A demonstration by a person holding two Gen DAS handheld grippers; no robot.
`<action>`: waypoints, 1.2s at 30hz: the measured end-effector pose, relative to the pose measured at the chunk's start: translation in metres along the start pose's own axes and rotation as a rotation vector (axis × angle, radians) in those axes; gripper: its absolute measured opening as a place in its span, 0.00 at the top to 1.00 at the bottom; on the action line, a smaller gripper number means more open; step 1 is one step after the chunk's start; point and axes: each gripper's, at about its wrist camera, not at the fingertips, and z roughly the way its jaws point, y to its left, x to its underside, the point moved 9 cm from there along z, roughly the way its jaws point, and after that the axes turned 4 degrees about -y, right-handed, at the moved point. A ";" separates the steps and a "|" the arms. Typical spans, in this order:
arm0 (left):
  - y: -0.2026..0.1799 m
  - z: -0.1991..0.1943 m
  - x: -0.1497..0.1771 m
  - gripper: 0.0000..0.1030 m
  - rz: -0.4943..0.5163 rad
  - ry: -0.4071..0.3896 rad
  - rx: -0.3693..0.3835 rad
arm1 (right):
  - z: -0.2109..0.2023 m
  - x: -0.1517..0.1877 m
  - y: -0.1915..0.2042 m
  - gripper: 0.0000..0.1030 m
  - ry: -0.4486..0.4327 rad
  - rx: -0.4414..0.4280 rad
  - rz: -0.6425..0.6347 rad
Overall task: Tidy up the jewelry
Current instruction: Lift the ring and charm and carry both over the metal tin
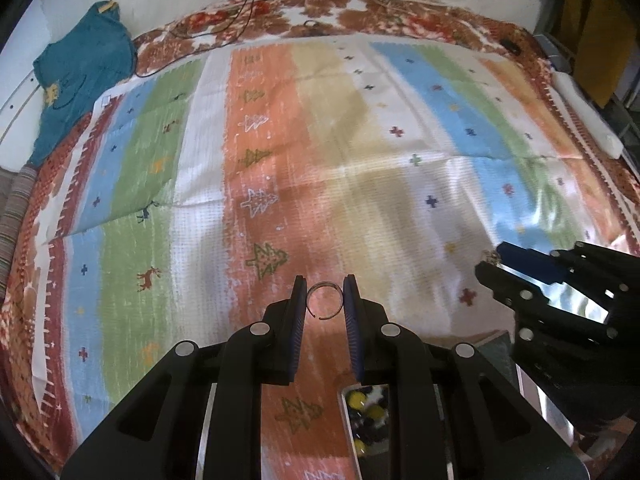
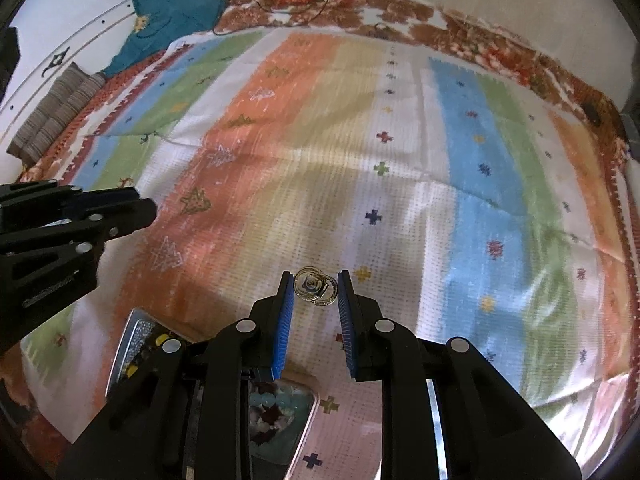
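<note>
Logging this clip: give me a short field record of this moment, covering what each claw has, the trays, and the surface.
left claw: closed on a thin silver open ring, held between the blue pads
right claw: closed on a cluster of gold rings
height: both pieces held above the cloth, not resting on it
trays: beaded tray below left claw; second tray with pale and dark beads below right claw
surface: striped patterned cloth
background: teal garment at far left corner

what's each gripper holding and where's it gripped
Left gripper: thin open ring, pinched across its sides. Right gripper: gold hoop cluster, likewise.
</note>
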 end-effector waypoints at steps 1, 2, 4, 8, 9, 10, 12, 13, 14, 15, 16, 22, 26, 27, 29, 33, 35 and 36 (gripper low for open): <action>-0.002 -0.004 0.001 0.82 0.001 -0.006 0.003 | -0.001 0.001 0.001 0.78 -0.001 -0.004 0.001; -0.005 -0.009 0.001 0.82 0.005 -0.015 0.010 | -0.004 0.001 0.002 0.78 -0.004 -0.006 -0.003; -0.009 -0.016 0.002 0.82 0.011 -0.025 0.019 | -0.009 0.003 0.003 0.78 -0.011 -0.007 -0.007; -0.018 -0.034 0.004 0.82 0.021 -0.055 0.038 | -0.023 0.005 0.006 0.78 -0.034 -0.023 -0.004; -0.020 -0.037 0.005 0.82 0.023 -0.059 0.042 | -0.026 0.006 0.007 0.78 -0.038 -0.026 -0.005; -0.022 -0.040 0.006 0.82 0.026 -0.063 0.044 | -0.028 0.006 0.007 0.78 -0.041 -0.028 -0.005; -0.026 -0.047 0.008 0.82 0.033 -0.070 0.050 | -0.034 0.008 0.008 0.78 -0.050 -0.032 -0.002; -0.028 -0.050 0.010 0.82 0.036 -0.073 0.052 | -0.037 0.009 0.009 0.78 -0.054 -0.035 -0.001; -0.029 -0.053 0.011 0.82 0.038 -0.077 0.053 | -0.039 0.009 0.009 0.78 -0.058 -0.038 -0.001; -0.030 -0.055 0.013 0.82 0.040 -0.079 0.056 | -0.041 0.010 0.010 0.78 -0.061 -0.040 0.000; -0.031 -0.058 0.014 0.82 0.041 -0.081 0.060 | -0.044 0.010 0.011 0.78 -0.066 -0.045 0.001; -0.038 -0.072 0.023 0.82 0.048 -0.100 0.077 | -0.061 0.014 0.016 0.78 -0.092 -0.069 -0.002; -0.041 -0.080 0.029 0.82 0.051 -0.108 0.081 | -0.069 0.017 0.018 0.78 -0.101 -0.080 -0.003; -0.042 -0.081 0.030 0.82 0.052 -0.109 0.083 | -0.071 0.019 0.018 0.78 -0.101 -0.084 -0.003; -0.043 -0.085 0.034 0.82 0.052 -0.113 0.086 | -0.075 0.021 0.020 0.78 -0.106 -0.089 -0.004; -0.046 -0.091 0.040 0.82 0.052 -0.119 0.092 | -0.081 0.025 0.022 0.78 -0.114 -0.115 0.000; -0.047 -0.092 0.042 0.82 0.052 -0.117 0.094 | -0.081 0.028 0.022 0.78 -0.110 -0.125 0.003; -0.048 -0.092 0.044 0.82 0.051 -0.116 0.098 | -0.080 0.029 0.023 0.78 -0.106 -0.133 0.003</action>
